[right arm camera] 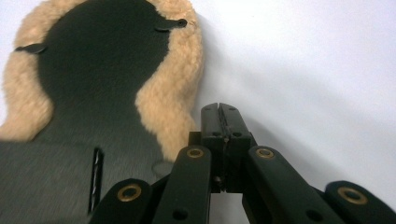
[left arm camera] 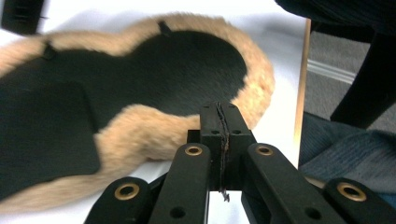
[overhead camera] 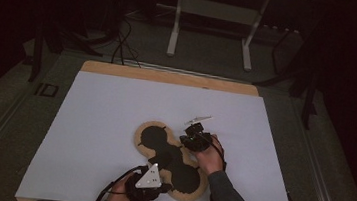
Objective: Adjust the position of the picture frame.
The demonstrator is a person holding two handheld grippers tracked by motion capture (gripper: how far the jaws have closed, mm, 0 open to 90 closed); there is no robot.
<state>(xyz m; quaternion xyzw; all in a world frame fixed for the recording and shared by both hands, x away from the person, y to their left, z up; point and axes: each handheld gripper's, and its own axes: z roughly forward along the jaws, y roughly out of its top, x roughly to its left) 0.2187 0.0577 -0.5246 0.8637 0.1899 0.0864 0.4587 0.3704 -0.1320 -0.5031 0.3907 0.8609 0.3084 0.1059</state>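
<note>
Flat lobed pad (overhead camera: 170, 159), black smooth face up, edged all round with tan fleece trim (left arm camera: 154, 135). Peanut-like outline, rounded lobes joined by a narrow waist. Lies flat on white table sheet (overhead camera: 114, 114), near the front edge, running diagonally from centre toward the near right. Small black tabs (right arm camera: 170, 23) cross the fleece at the far lobe; a slit (right arm camera: 96, 179) cuts the black middle.
</note>
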